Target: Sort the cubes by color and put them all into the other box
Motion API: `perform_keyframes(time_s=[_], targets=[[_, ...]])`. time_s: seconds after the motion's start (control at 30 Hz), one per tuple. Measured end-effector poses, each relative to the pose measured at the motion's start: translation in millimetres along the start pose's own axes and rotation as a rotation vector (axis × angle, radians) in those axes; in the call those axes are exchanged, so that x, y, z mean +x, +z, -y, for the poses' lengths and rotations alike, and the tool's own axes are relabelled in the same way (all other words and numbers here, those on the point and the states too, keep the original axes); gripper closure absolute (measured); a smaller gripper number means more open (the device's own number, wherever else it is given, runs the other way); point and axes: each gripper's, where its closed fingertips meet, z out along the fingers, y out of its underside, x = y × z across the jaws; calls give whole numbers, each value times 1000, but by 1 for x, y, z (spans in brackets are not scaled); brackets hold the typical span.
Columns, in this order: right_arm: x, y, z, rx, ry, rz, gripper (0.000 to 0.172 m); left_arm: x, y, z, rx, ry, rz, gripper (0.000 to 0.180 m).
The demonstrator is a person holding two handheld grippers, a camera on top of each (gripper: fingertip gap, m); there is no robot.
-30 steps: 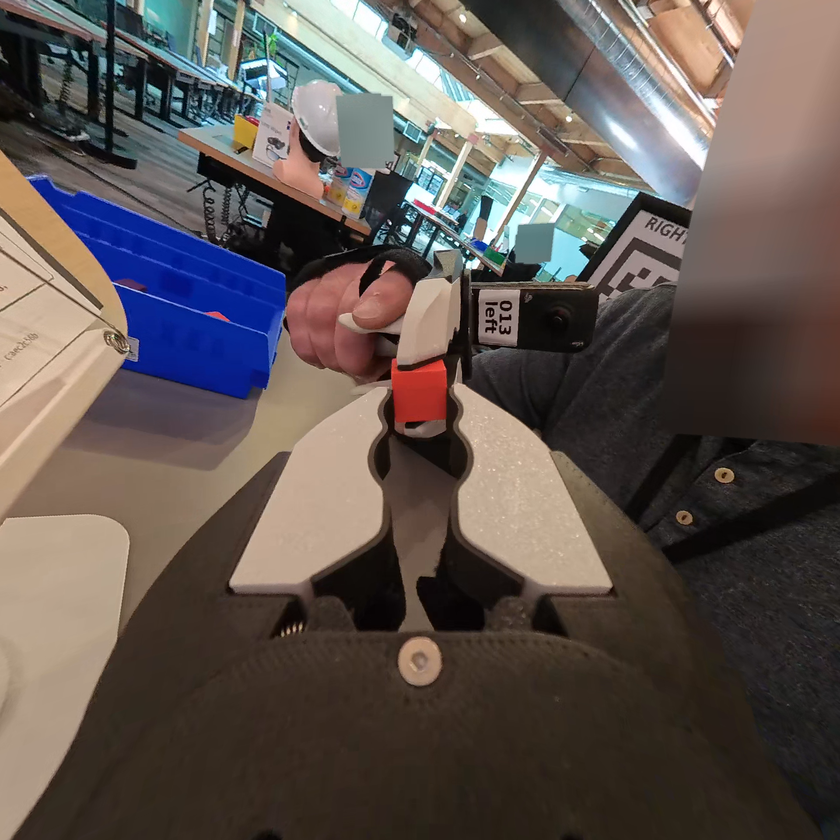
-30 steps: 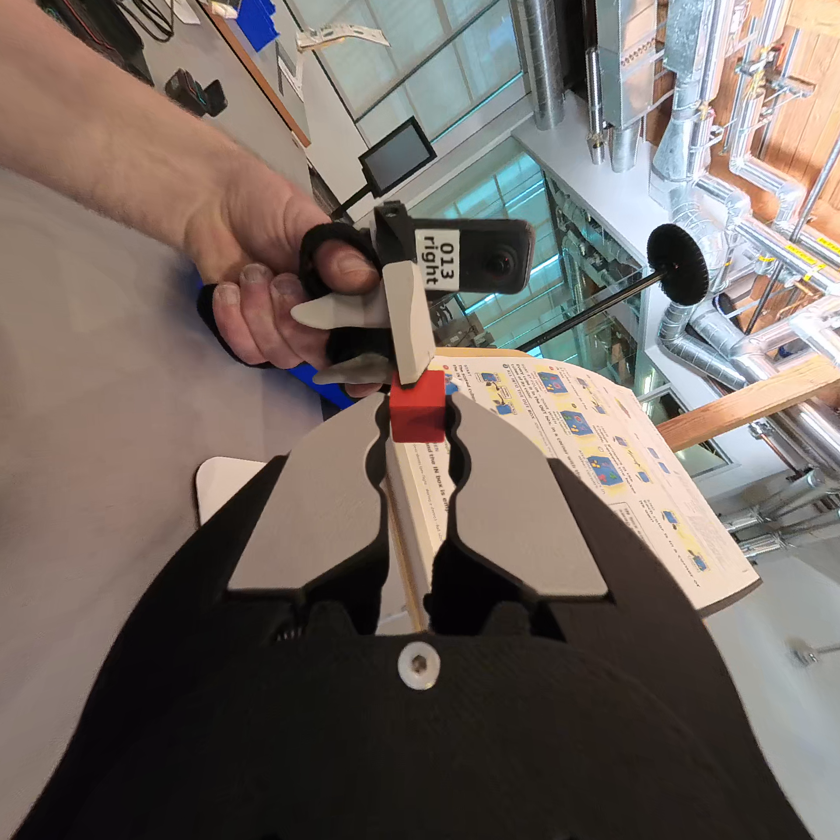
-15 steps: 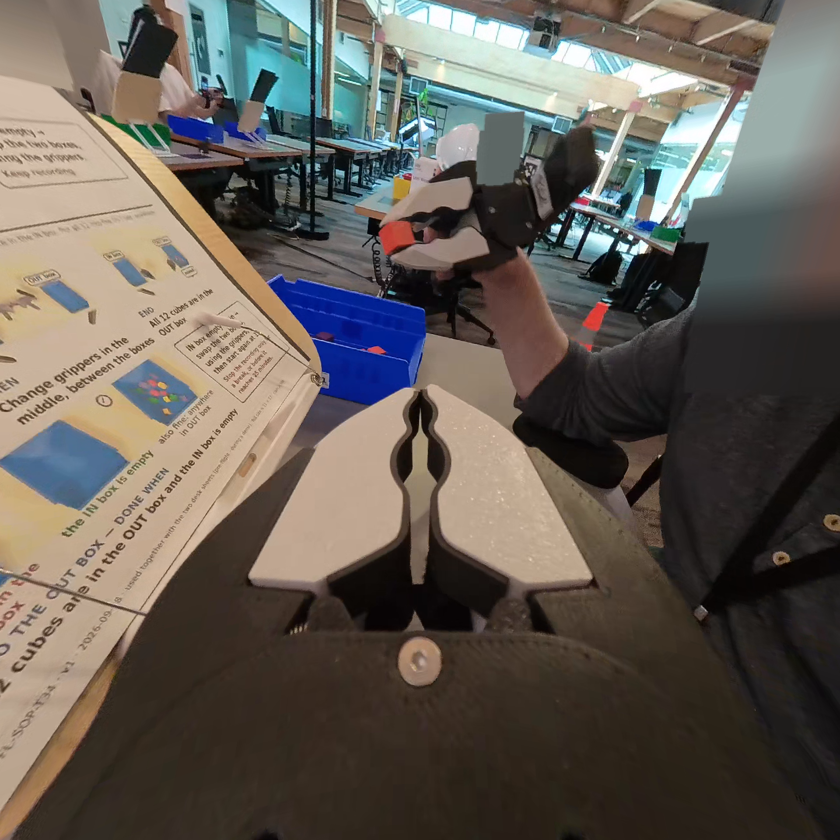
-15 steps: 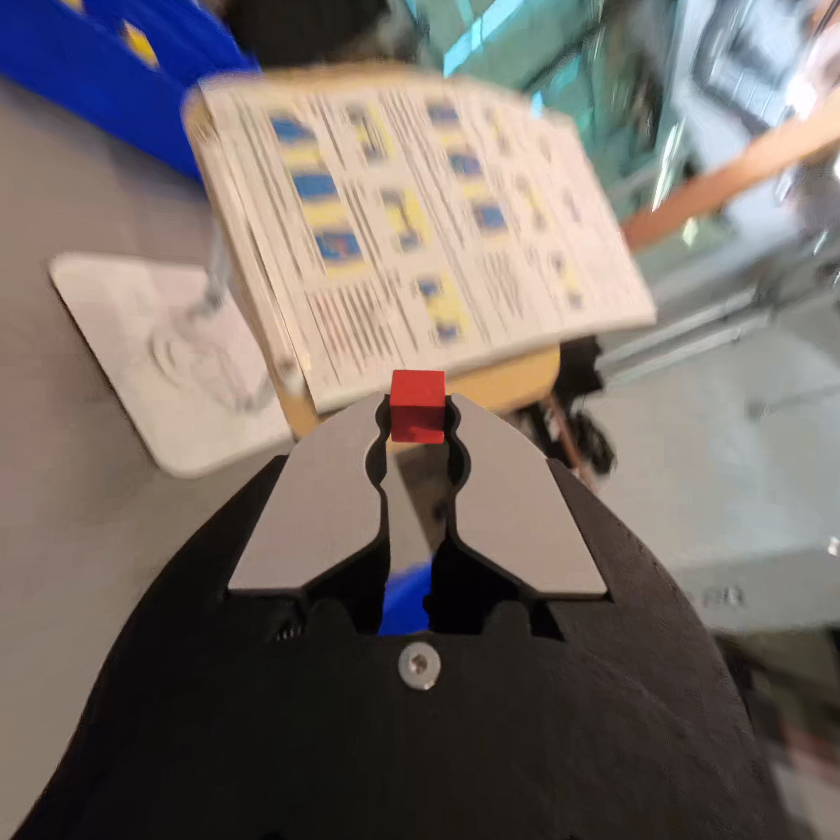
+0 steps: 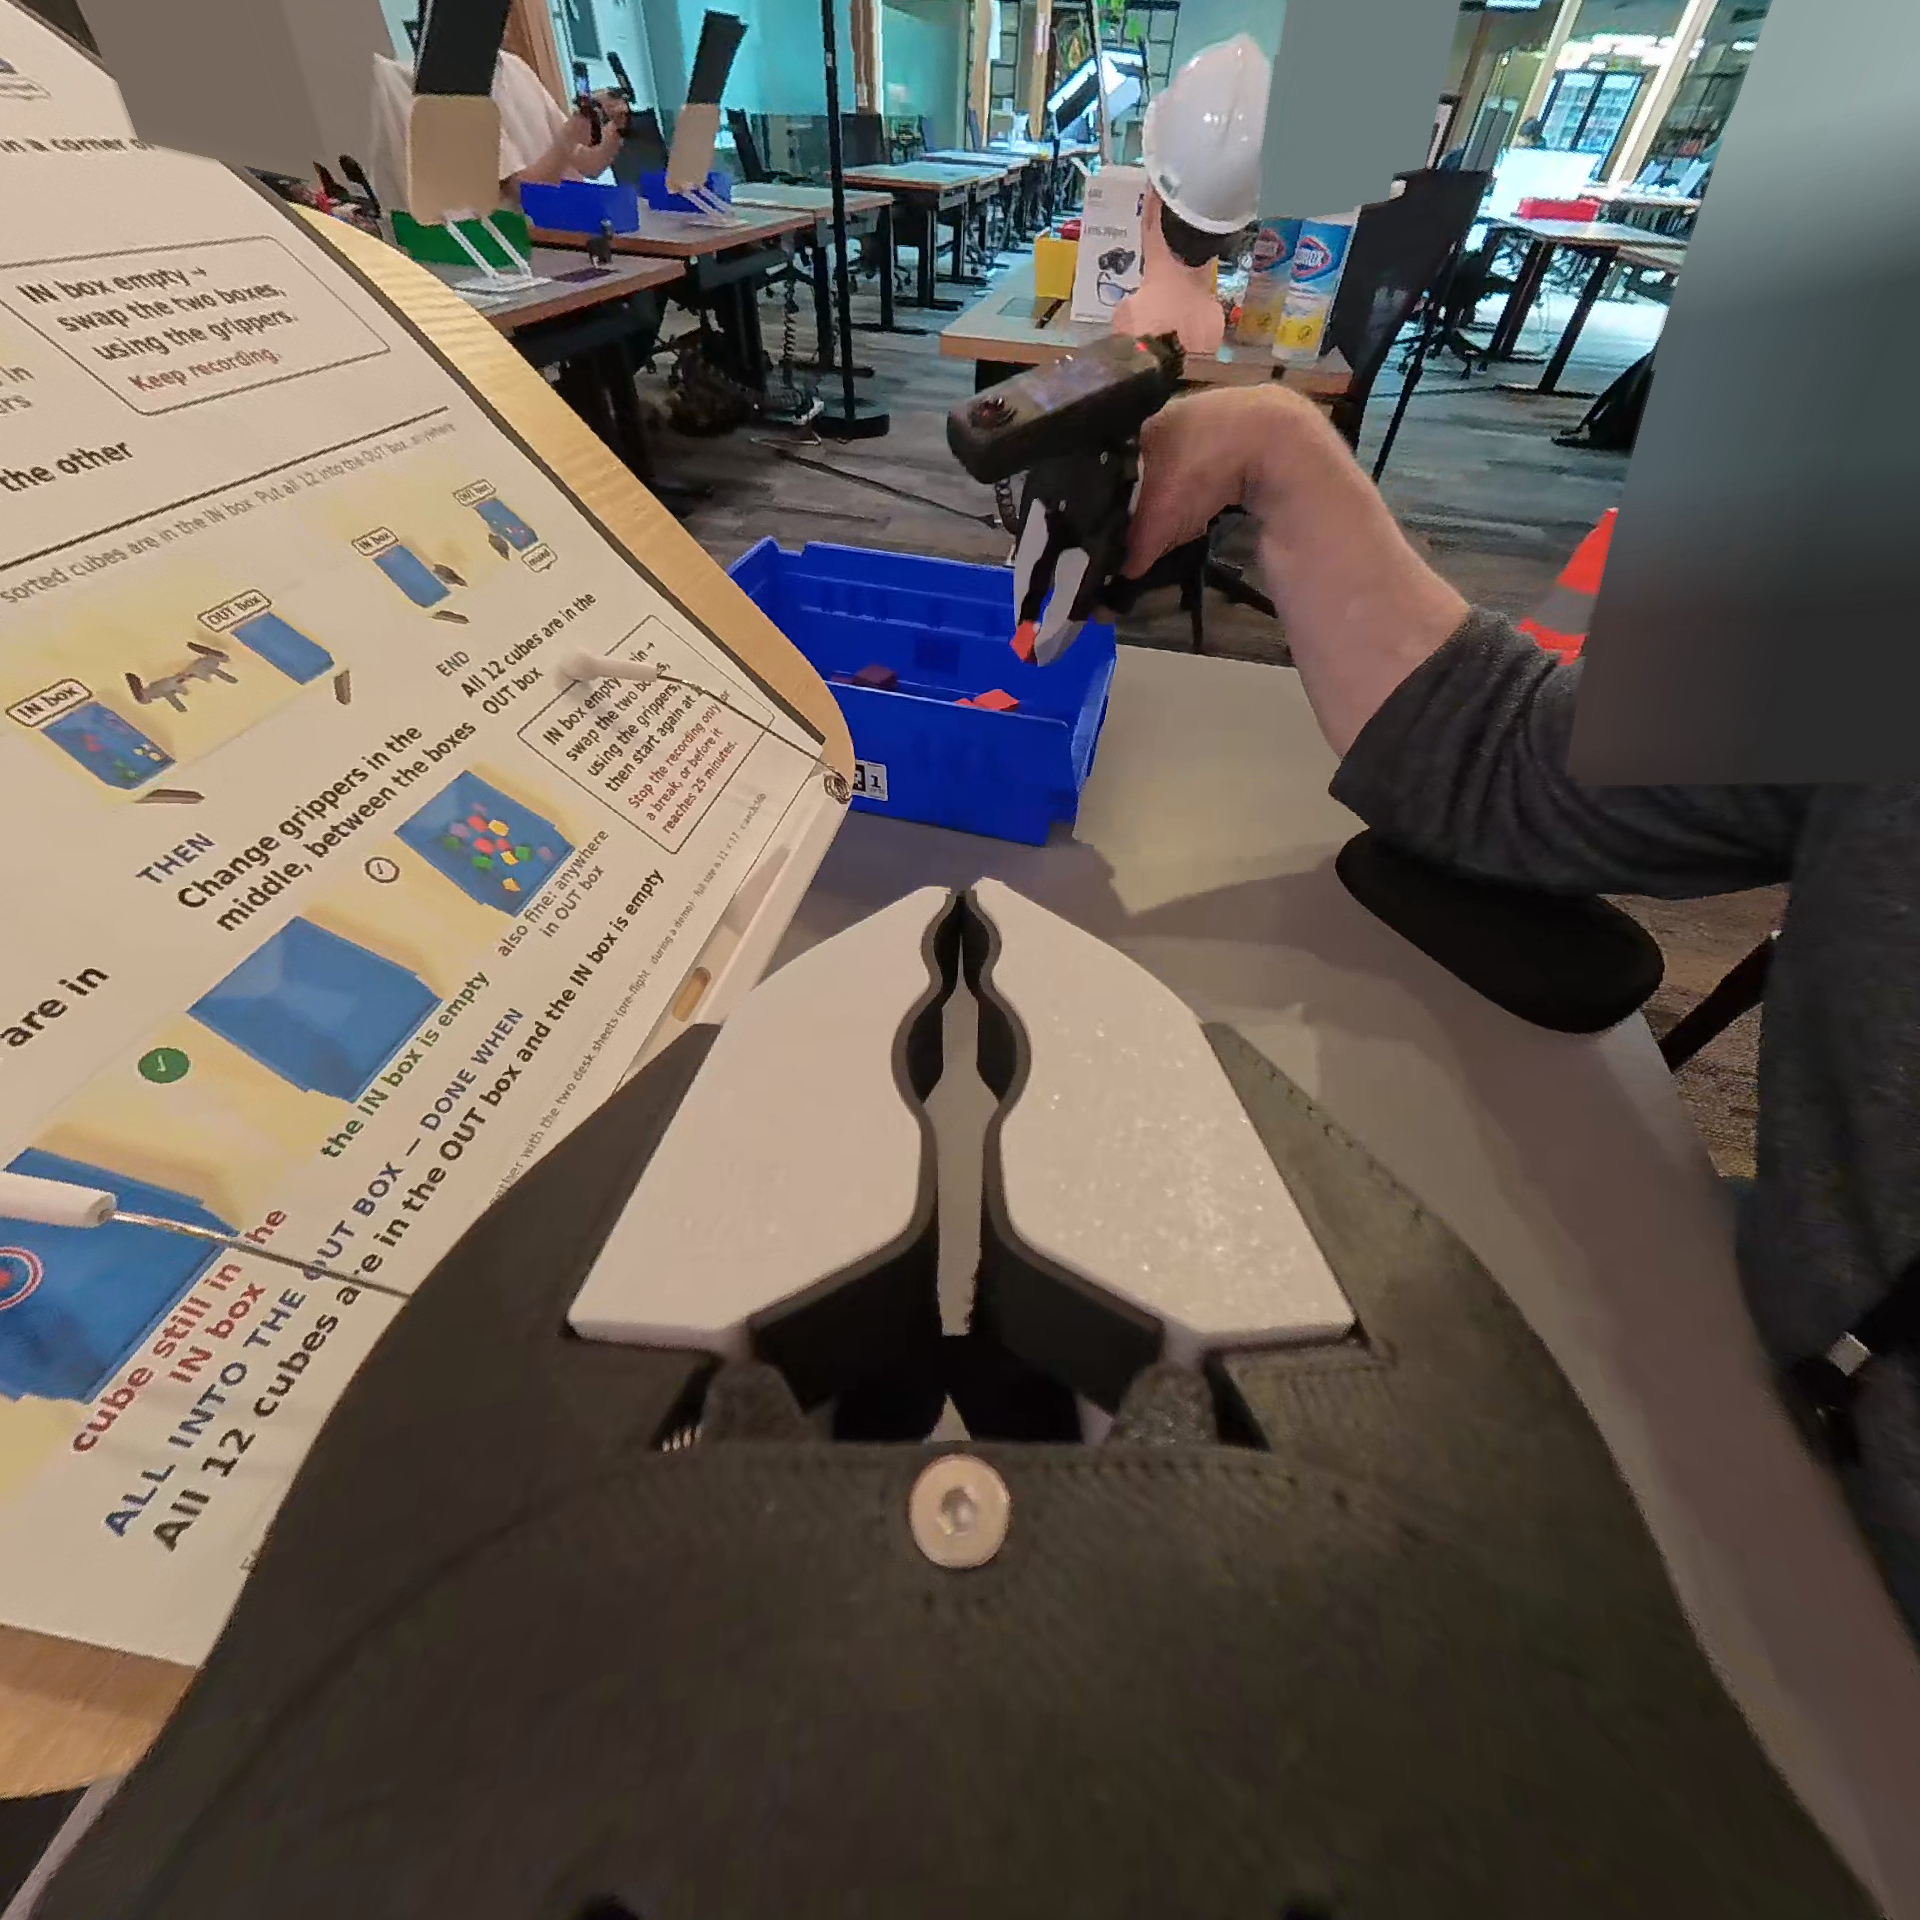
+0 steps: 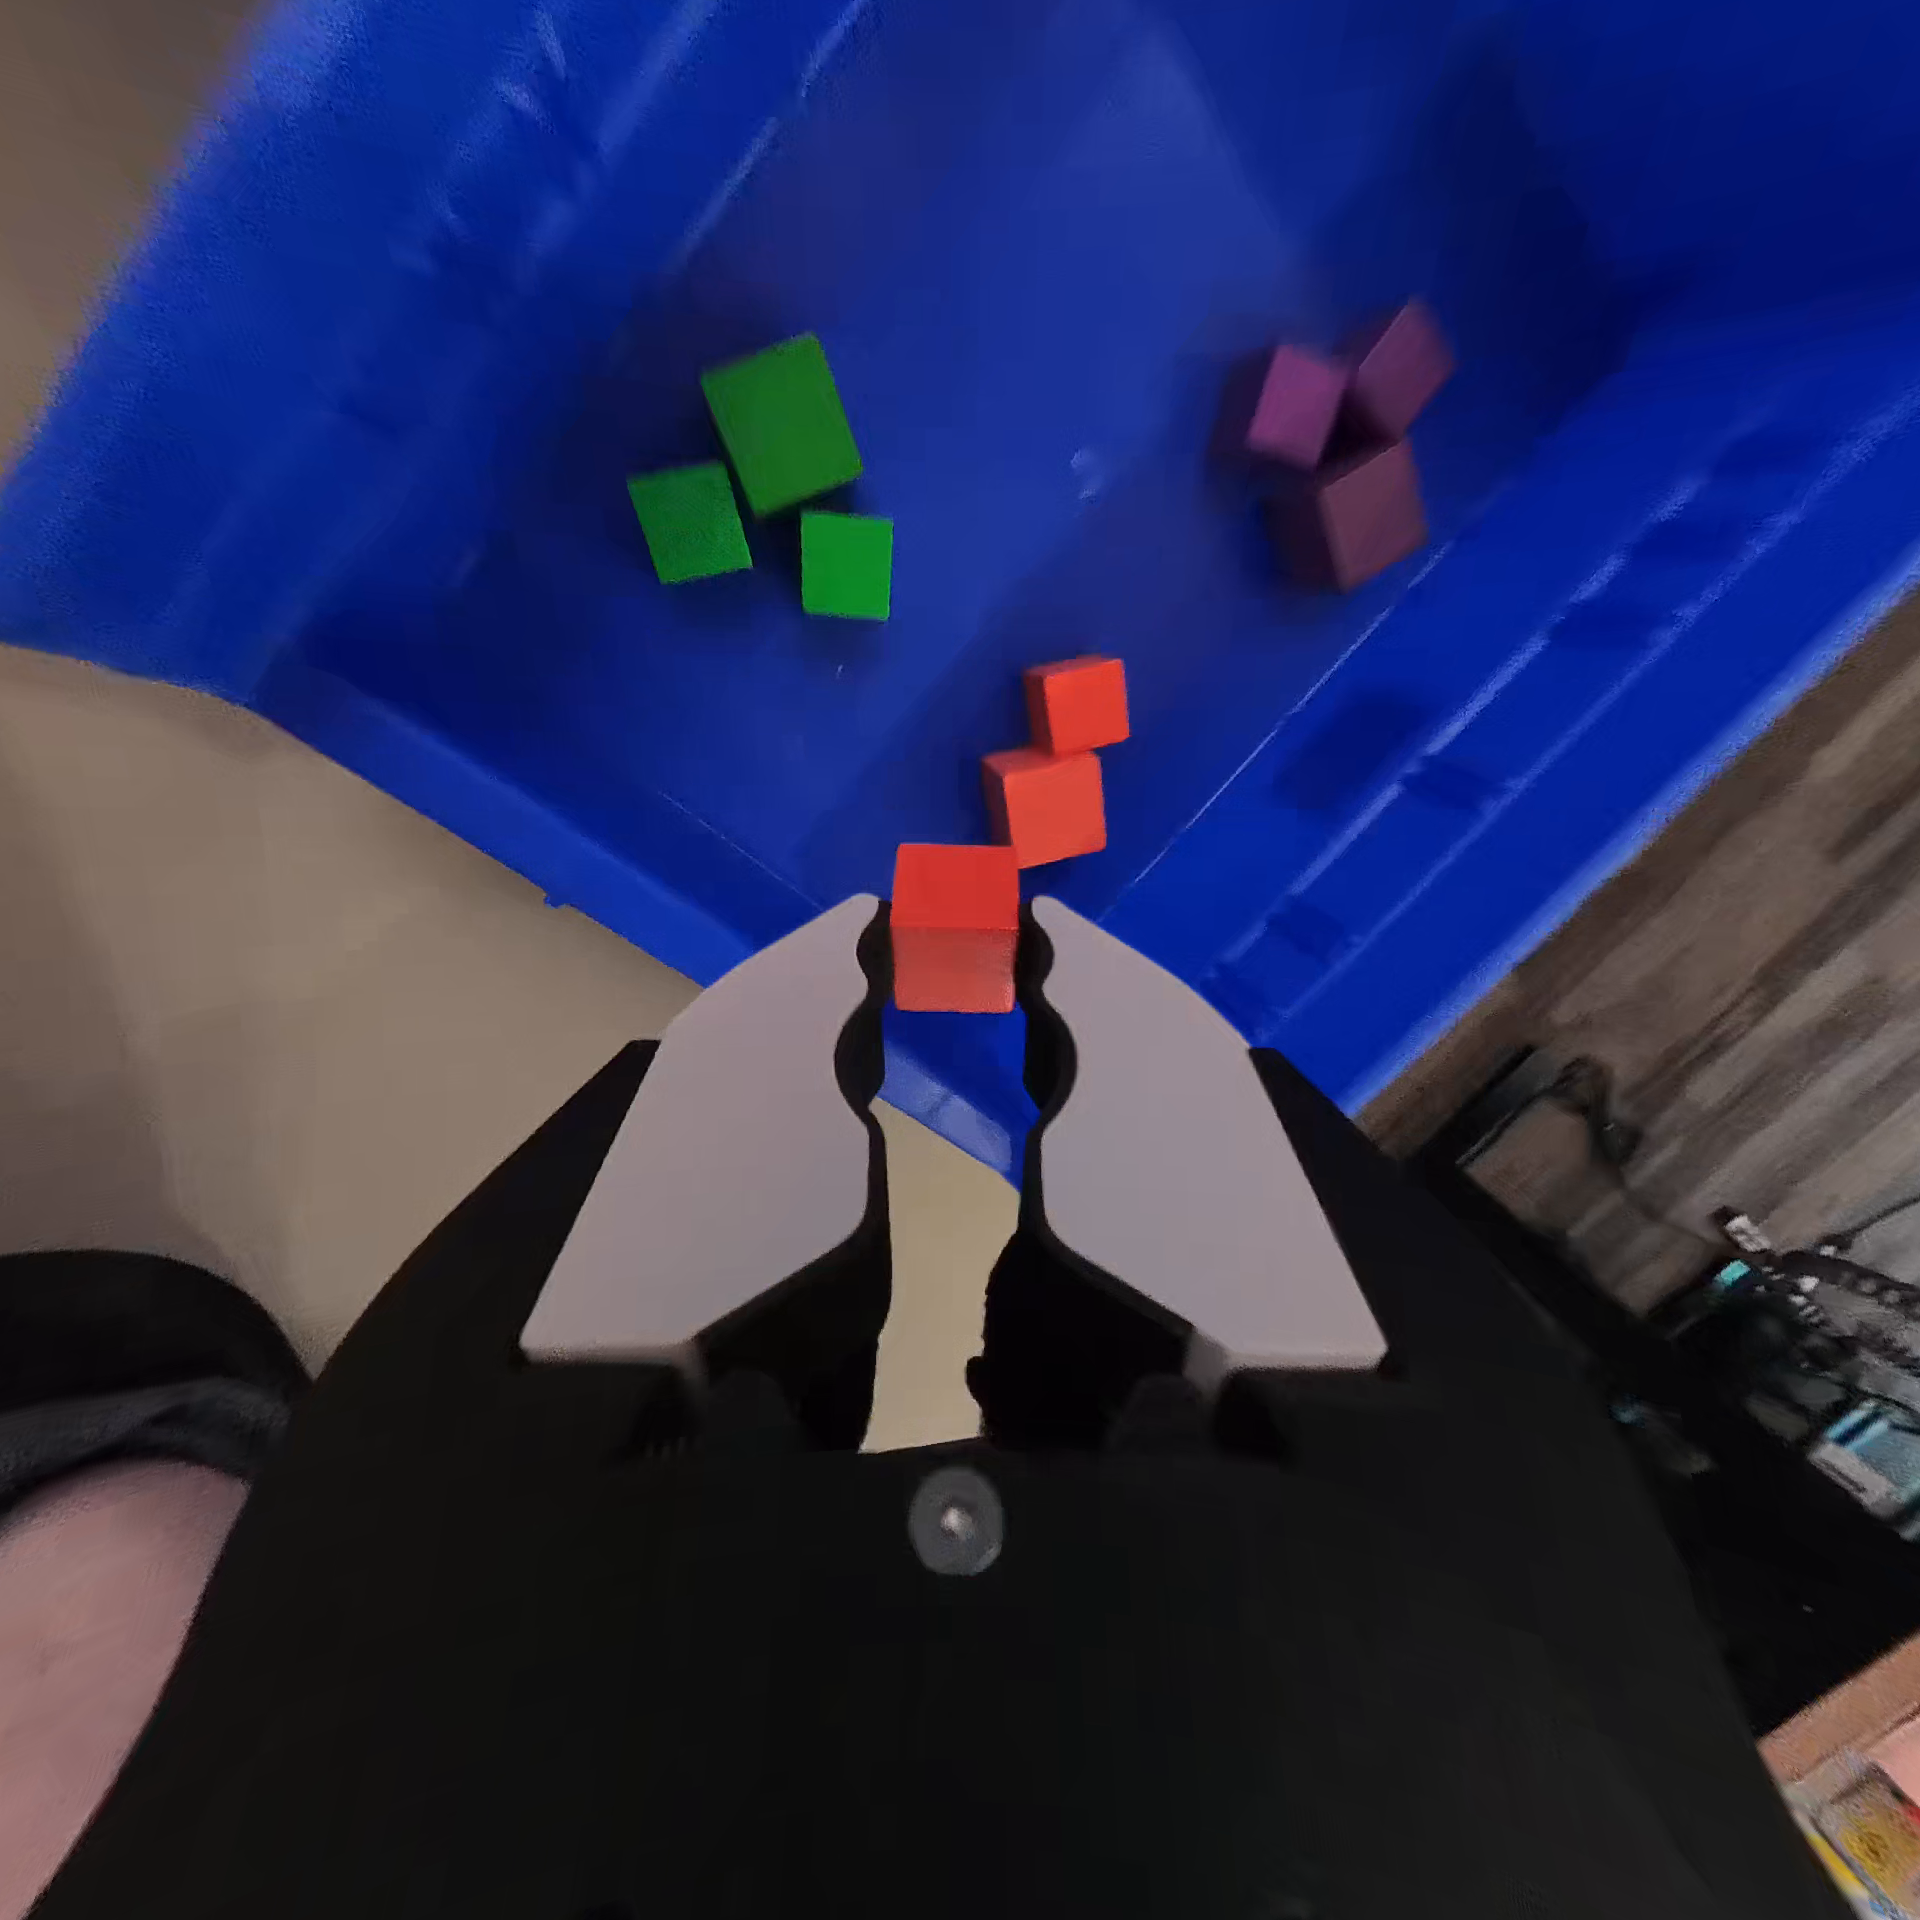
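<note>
My right gripper (image 6: 954, 935) is shut on a red cube (image 6: 954, 925) and holds it above the near wall of the blue box (image 6: 1039, 260). In the box lie two red cubes (image 6: 1049, 805), three green cubes (image 6: 779, 426) and three purple cubes (image 6: 1340, 447), each colour grouped. My left gripper (image 5: 961, 904) is shut with nothing between its pads, low over the grey table. In the left wrist view the right gripper (image 5: 1049, 634) points down into the blue box (image 5: 966, 769) with the red cube at its tips.
A slanted instruction board (image 5: 312, 727) on a white stand fills the left of the left wrist view. The person's forearm (image 5: 1455, 686) rests on a black pad (image 5: 1507, 935) at the table's right edge. Desks and chairs stand behind.
The red cube passed from my left gripper to the right one. My left gripper drew back and its pads came together empty. My right gripper carried the cube over the blue box.
</note>
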Motion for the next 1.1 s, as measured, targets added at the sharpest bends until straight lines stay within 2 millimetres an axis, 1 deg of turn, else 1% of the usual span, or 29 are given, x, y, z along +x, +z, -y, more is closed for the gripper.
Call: perform_keyframes(time_s=[0.1, 0.2, 0.27, 0.33, 0.5, 0.63, 0.67, 0.7, 0.77, 0.83, 0.9, 0.97, 1.03, 1.1], targets=[[3, 25, -17, -104, 45, 48, 149, -1, -2, -1, -9, 7, 6, 180], [5, 42, -32, -186, 77, 78, 149, -1, -3, -1, -8, 6, 3, 180], [5, 45, -36, -225, 80, 72, 149, -2, -3, -2, -12, 6, 2, 180], [4, 46, -33, -221, 78, 74, 149, -2, -3, -2, -12, 5, 1, 180], [6, 62, -41, -281, 95, 86, 149, -2, -6, -1, -8, 8, 5, 180], [12, 70, -42, -296, 118, 72, 149, -1, -7, 0, -12, 15, 5, 180], [13, 72, -42, -299, 120, 69, 147, 0, -7, 0, -12, 16, 4, 180], [13, 73, -42, -294, 125, 70, 137, 0, -7, 0, -11, 16, 4, 180], [14, 73, -44, -303, 135, 73, 133, 0, -8, 1, -12, 16, 5, 180], [15, 66, -42, -287, 139, 59, 129, -3, -11, 1, -22, 24, 24, 180], [15, 49, -30, -212, 130, 40, 133, -9, -19, 2, -35, 41, 74, 180], [15, 29, -22, -158, 116, -5, 133, -17, -33, 2, -72, 58, 138, 180], [13, 7, -7, -79, 91, -50, 133, -34, -56, 3, -108, 85, 268, 175], [7, -13, 8, -15, 52, -98, 135, -52, -86, -3, -171, 81, 381, 164]])
